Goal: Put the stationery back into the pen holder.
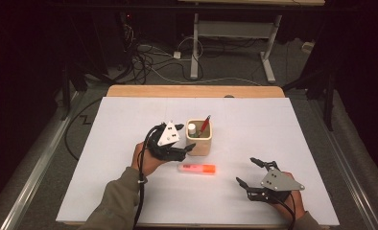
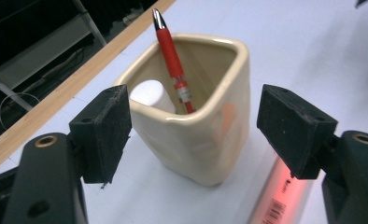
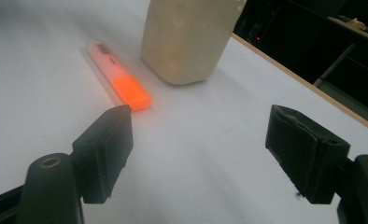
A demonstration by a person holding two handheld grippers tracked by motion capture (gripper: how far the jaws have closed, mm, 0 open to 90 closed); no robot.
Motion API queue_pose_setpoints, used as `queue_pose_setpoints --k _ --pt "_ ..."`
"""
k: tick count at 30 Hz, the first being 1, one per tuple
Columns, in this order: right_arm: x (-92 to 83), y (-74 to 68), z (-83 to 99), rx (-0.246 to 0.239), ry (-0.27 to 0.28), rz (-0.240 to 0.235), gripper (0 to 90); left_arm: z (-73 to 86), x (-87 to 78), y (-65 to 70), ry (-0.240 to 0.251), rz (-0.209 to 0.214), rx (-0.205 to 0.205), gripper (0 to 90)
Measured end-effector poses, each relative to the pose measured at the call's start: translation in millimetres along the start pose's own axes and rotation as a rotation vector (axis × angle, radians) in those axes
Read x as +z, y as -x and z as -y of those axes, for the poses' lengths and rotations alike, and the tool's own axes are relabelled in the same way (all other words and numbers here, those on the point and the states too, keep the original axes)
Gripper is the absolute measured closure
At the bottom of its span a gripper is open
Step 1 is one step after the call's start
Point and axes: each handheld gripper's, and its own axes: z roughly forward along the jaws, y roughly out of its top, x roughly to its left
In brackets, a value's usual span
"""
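Cream ceramic holder [image 2: 191, 135] stands upright right ahead of your left gripper [image 1: 189, 147], framed between its two pads but touching neither. In the left gripper view both pads stand clear of the holder's walls, so the jaws are spread wide and grip nothing.

Inside the holder: a red pen [image 2: 173, 63] leaning tip-down against the inner wall, and a white cylindrical item [image 2: 149, 94] beside it, too little of it showing to say what it is. Read these two as already stowed.

Orange highlighter [image 1: 196, 168] lies flat on the white table sheet [image 1: 273, 129], just beside the holder's base on your side, below and to the right of your left gripper. In the right gripper view the highlighter [image 3: 119, 81] is ahead and to the left of the left pad, its orange end nearest that pad, the holder [image 3: 187, 39] farther on beyond it.

Your right gripper [image 1: 248, 172] sits well apart from the holder, jaws standing wide with nothing between them.

Judgement on progress: two items are in and one loose piece is left out, so the work looks mostly done. What remains, as it reads from here, is picking up the highlighter and dropping it upright into the holder. Neither gripper has hold of it yet.
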Motion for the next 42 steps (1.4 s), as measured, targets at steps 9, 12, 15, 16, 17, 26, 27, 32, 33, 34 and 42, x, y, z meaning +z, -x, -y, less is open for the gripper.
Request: queue_pose_setpoints --k 9,12,15,16,17,26,27,32,33,34,42 --pt "-0.5 2.2 1.1 0.003 -0.019 -0.007 24.4 0.8 -0.4 17.5 -0.068 0.074 0.072 24.4" --pt "0.2 1.8 1.4 0.002 -0.025 -0.014 24.4 2.9 3.5 22.5 -0.097 0.103 0.095 24.4" --pt "1.8 1.4 2.7 0.006 -0.035 -0.026 24.4 5.2 9.2 26.7 -0.127 0.127 0.109 24.4" --pt "2.4 1.4 3.0 0.007 -0.041 -0.03 24.4 5.7 11.1 28.0 -0.134 0.136 0.113 24.4" --pt "2.9 1.3 3.3 0.008 -0.046 -0.036 24.4 6.0 13.3 29.1 -0.145 0.144 0.117 24.4" --pt "5.6 -0.9 4.4 0.011 -0.068 -0.063 24.5 7.1 36.3 37.8 -0.233 0.229 0.139 24.8" --pt "5.9 -1.0 4.5 0.012 -0.071 -0.065 24.5 7.3 39.3 38.5 -0.247 0.239 0.144 24.9" --pt "7.4 -1.7 4.9 0.007 -0.081 -0.079 24.7 7.3 55.2 38.4 -0.332 0.286 0.163 26.3" --pt "7.4 -2.2 5.1 0.01 -0.084 -0.082 24.7 6.9 57.6 38.3 -0.344 0.295 0.166 27.8" --pt "7.5 -2.4 5.1 0.011 -0.085 -0.085 24.7 6.1 60.2 38.3 -0.359 0.297 0.173 29.1" --pt "10.0 -3.4 5.2 0.012 -0.093 -0.104 24.8 -3.7 80.5 41.3 -0.459 0.359 0.216 36.5"
